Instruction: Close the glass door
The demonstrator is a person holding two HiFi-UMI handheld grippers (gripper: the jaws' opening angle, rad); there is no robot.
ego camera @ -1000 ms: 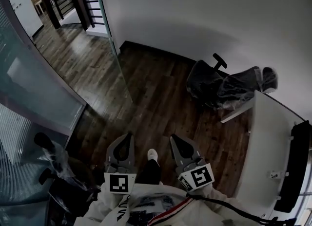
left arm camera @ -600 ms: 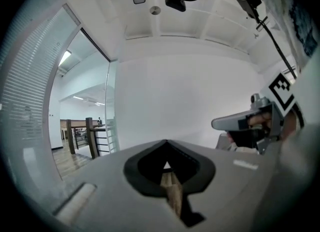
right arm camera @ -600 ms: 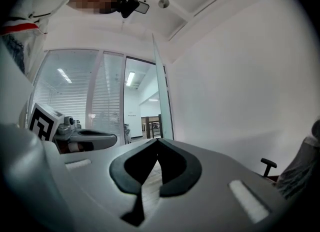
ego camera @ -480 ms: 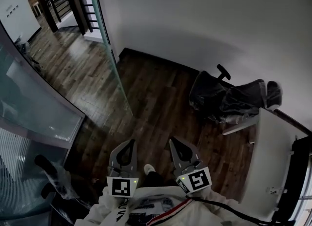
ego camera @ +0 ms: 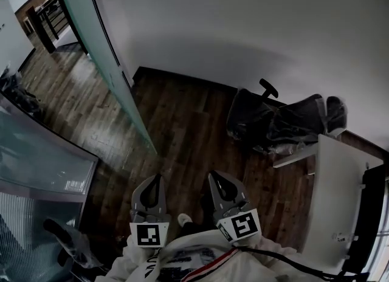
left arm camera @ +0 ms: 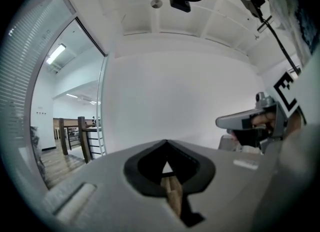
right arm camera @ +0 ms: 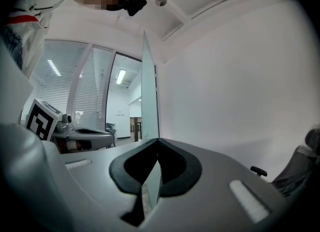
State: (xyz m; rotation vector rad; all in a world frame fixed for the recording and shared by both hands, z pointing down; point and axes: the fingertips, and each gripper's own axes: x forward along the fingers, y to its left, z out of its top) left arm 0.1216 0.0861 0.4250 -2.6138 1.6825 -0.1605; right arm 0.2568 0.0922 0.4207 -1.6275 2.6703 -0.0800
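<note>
The glass door (ego camera: 103, 56) is a tall greenish pane standing open, seen edge-on from the upper left down to the dark wood floor (ego camera: 182, 123). In the right gripper view the glass door (right arm camera: 149, 96) rises straight ahead, just left of the white wall. My left gripper (ego camera: 157, 178) and right gripper (ego camera: 214, 176) are held side by side low in the head view, short of the door's foot. Both are shut and hold nothing. The left gripper (left arm camera: 166, 141) points level at the white wall. The right gripper (right arm camera: 158, 140) points level at the door's edge.
A plastic-wrapped office chair (ego camera: 273, 120) stands against the wall at right, beside a white desk (ego camera: 331, 196). A glass partition (ego camera: 36, 165) runs along the left, with another wrapped chair (ego camera: 67, 238) at its foot. A dark railing (ego camera: 45, 16) shows beyond the doorway.
The person and both grippers have come forward toward the door. The pane now stands larger and nearer in the head view. Both grippers stay shut.
</note>
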